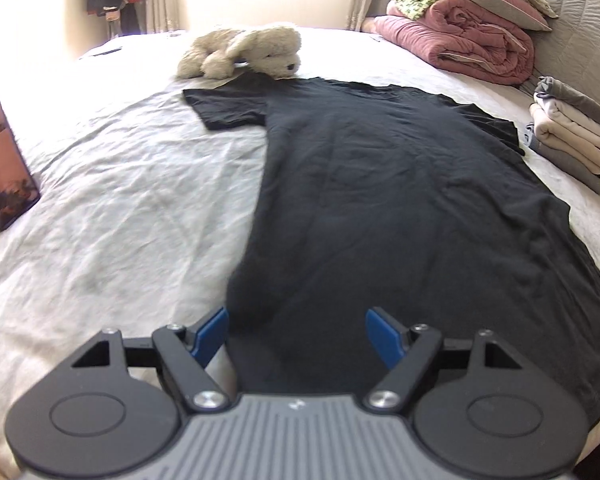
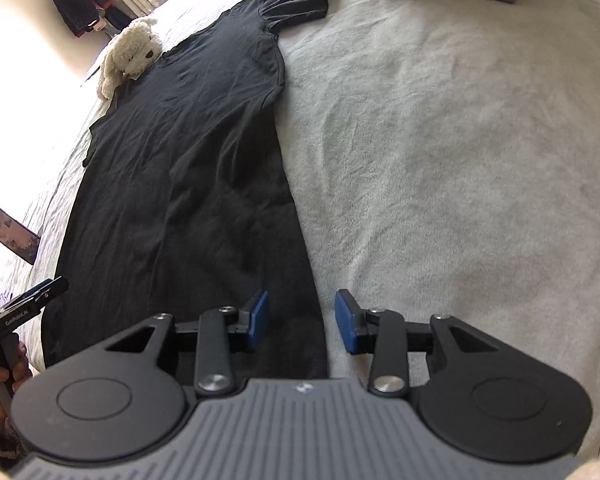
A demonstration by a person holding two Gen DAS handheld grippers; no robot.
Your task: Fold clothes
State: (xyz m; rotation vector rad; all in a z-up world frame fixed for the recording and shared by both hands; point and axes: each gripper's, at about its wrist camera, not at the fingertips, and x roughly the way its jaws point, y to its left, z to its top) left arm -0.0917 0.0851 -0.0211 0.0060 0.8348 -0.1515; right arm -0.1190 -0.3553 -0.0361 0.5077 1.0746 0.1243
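Both grippers' jaws gape apart; black T-shirt (image 1: 400, 184) lies flat, sleeves spread.

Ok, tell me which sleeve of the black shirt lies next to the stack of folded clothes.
The right-hand sleeve of the black shirt, by the folded clothes. The other sleeve lies beside the stuffed dog.

Bed (image 1: 120, 200): black T-shirt (image 1: 380, 200), plush dog (image 1: 244, 50), phone (image 1: 6, 160), folded clothes (image 1: 572, 136).
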